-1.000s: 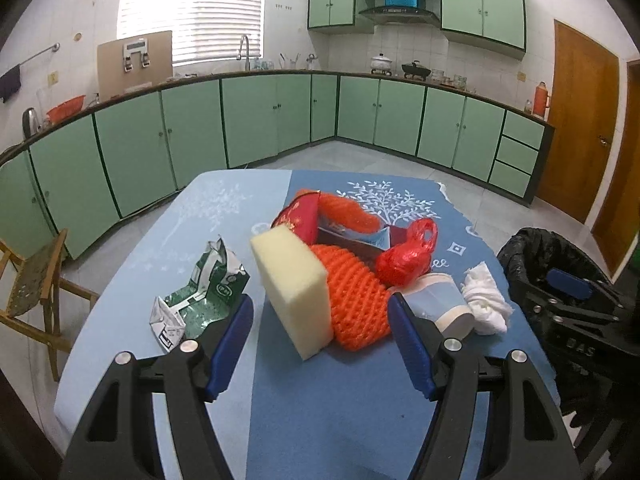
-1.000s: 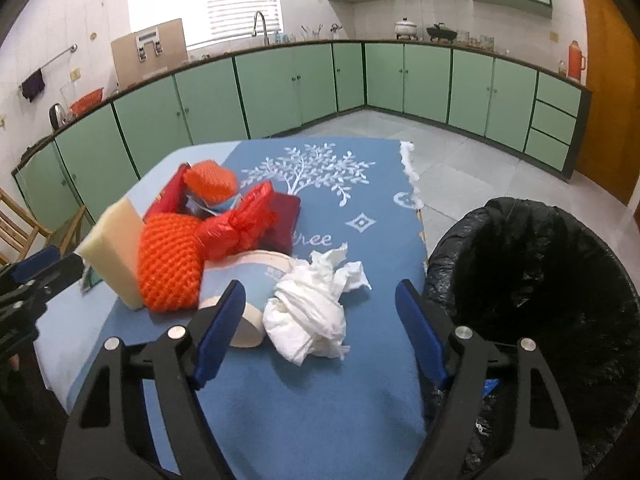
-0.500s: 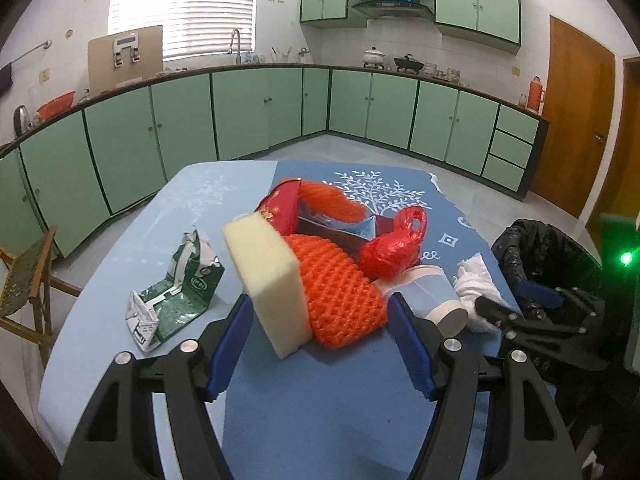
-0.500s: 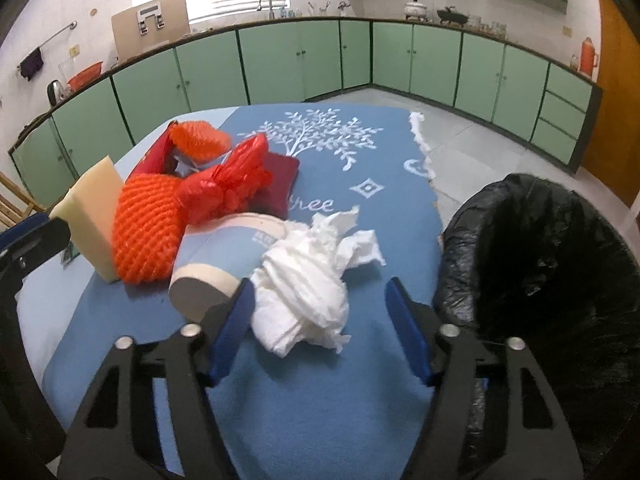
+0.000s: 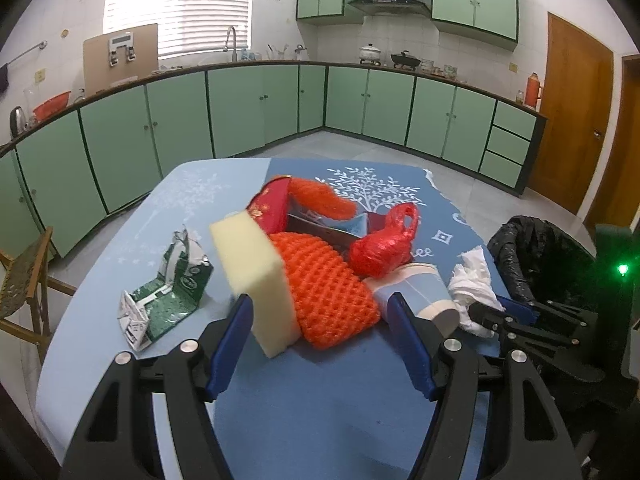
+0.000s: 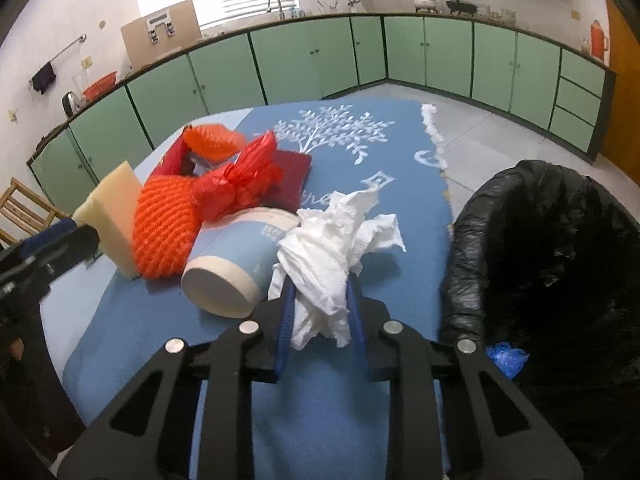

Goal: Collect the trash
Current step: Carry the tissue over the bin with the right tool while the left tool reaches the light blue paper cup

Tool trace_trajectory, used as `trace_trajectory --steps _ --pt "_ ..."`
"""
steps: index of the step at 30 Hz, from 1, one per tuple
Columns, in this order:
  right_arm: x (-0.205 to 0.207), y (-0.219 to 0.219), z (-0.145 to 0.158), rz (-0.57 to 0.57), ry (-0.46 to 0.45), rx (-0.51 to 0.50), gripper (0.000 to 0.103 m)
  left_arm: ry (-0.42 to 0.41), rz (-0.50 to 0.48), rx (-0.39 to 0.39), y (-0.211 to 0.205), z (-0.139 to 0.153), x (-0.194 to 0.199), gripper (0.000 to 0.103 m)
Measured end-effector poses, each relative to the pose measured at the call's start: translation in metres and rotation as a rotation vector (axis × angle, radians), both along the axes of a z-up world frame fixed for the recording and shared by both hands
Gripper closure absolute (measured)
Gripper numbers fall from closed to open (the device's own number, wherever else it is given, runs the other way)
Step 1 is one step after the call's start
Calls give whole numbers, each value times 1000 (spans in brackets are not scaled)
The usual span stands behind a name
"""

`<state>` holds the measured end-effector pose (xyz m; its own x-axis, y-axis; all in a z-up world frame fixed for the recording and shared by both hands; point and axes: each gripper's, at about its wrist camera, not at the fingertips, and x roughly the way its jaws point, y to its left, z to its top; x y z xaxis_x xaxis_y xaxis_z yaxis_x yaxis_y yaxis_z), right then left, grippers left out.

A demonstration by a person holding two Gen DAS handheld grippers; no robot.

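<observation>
My right gripper [image 6: 320, 284] is shut on a crumpled white tissue [image 6: 332, 240], beside a black-lined trash bin [image 6: 552, 256] on its right. The same tissue [image 5: 474, 280] shows in the left wrist view, pinched by the right gripper [image 5: 486, 312]. My left gripper [image 5: 320, 312] stands open just before a yellow sponge [image 5: 252, 268] and an orange foam net [image 5: 324, 280]. A tipped blue paper cup [image 6: 236, 264], a red net bag [image 6: 244, 184] and a crushed green carton [image 5: 164, 292] lie on the blue tablecloth [image 5: 312, 400].
A red box [image 5: 272, 208] with a second orange net [image 5: 320, 196] sits behind the pile. Something blue [image 6: 506, 356] lies inside the bin. A wooden chair [image 5: 24, 284] stands left of the table. Green cabinets [image 5: 248, 108] line the walls, with a wooden door [image 5: 576, 112] at right.
My right gripper has moved in and shut on the white tissue, which now stands bunched between its fingers. The left gripper has stayed open and drifted slightly nearer the sponge.
</observation>
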<state>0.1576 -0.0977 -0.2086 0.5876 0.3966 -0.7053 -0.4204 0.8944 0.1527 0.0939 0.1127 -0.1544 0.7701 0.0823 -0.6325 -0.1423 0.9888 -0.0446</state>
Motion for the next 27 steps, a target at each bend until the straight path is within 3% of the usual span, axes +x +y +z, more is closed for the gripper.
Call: trace_trajectory --steps 12,18,27 --pt "-10 -53 39 -75 -89 6 80 -12 -75 -24 -44 4 11 35" --pt "-11 -81 37 -126 -85 -4 80 2 -104 -24 -78 -3 23 35" --pt "-8 -90 21 -141 -56 -11 79 63 -48 14 -98 -30 40 35"
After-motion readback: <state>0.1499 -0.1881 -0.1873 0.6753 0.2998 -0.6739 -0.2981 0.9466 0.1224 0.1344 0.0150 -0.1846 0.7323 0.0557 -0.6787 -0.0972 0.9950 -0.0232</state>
